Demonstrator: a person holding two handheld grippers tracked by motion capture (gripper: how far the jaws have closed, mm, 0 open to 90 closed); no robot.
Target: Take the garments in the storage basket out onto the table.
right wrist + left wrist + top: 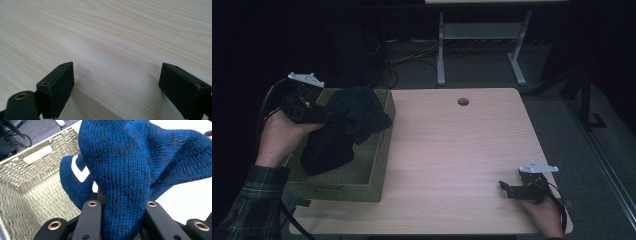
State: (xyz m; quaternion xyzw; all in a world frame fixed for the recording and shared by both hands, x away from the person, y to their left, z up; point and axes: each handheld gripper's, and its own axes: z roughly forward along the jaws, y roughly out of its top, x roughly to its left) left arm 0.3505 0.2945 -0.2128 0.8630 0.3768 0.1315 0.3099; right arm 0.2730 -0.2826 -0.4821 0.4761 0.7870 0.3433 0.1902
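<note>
Blue knit garment [120,170] pinched between the jaws of my left gripper [319,116], bunched thick so it cannot slip; most of it hangs above the woven basket [379,165], its lower folds draping onto the basket floor. Basket sits at the worktop's [462,150] left edge, walls high, so I judge the cloth must clear the rim. Right gripper [116,82] rests low near the front right corner, jaws spread, nothing between them. Wide bare wood between the two.
</note>
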